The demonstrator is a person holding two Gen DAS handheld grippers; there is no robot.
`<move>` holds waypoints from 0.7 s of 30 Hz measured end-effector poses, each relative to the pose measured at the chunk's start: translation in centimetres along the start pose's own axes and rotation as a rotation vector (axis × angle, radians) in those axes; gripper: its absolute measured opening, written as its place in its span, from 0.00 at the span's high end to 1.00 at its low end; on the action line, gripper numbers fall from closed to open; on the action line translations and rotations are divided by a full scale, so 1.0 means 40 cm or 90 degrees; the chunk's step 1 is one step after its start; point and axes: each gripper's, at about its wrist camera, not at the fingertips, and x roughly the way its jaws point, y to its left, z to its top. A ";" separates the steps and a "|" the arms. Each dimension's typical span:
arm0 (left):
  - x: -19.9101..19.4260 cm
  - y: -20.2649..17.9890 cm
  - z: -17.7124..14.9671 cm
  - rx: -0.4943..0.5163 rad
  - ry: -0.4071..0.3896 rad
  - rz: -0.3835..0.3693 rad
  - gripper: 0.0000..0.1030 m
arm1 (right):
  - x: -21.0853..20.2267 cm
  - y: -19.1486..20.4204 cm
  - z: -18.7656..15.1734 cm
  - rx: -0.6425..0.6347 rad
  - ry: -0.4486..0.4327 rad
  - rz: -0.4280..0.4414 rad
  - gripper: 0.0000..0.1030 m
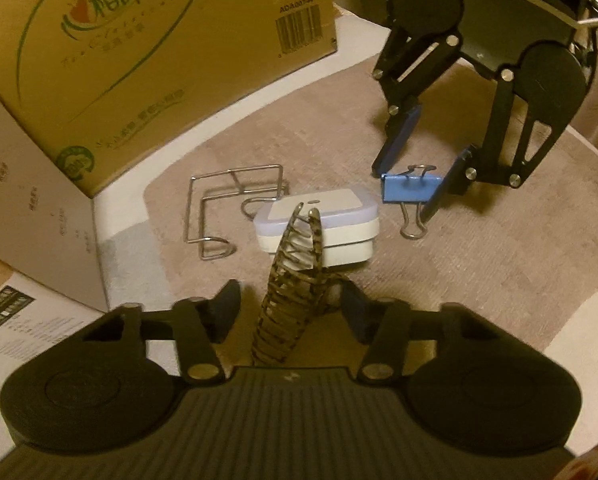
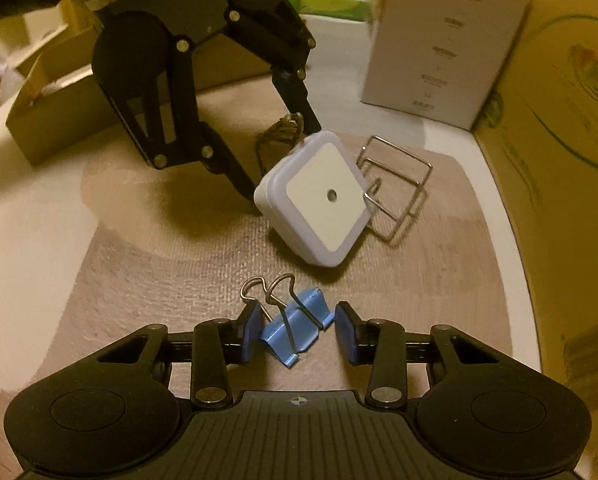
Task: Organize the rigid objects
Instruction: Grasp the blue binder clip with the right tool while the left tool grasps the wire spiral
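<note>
A tortoiseshell hair claw [image 1: 287, 312] stands between the pads of my left gripper [image 1: 291, 312]. The right pad touches it, a gap shows at the left pad, so the jaws are open. My right gripper [image 2: 299, 328] is shut on a blue binder clip [image 2: 295, 328] that lies on the beige mat [image 2: 179, 264], both pads against its sides. From the left wrist view the right gripper [image 1: 409, 184] comes down over the blue binder clip [image 1: 413, 188]. A white square night light [image 2: 323, 200] lies between the two grippers, beside a bent wire holder [image 2: 399, 184].
A large printed cardboard box [image 1: 139, 60] walls in one side of the mat. A white upright carton [image 2: 439, 40] stands behind the wire holder. A low open cardboard tray [image 2: 51, 120] sits beyond the left gripper [image 2: 279, 156].
</note>
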 end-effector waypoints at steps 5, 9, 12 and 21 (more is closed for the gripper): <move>-0.004 -0.016 -0.005 -0.038 0.024 -0.003 0.76 | -0.019 0.008 -0.018 0.101 -0.018 -0.022 0.61; -0.025 -0.046 -0.022 -0.128 0.040 0.009 0.77 | -0.044 0.032 -0.038 0.181 -0.034 -0.036 0.61; -0.049 -0.090 -0.034 -0.184 0.050 0.023 0.77 | -0.062 0.067 -0.059 0.236 -0.043 -0.048 0.61; -0.129 -0.295 -0.109 -0.312 0.028 0.053 0.77 | -0.121 0.231 -0.111 0.388 -0.055 -0.104 0.61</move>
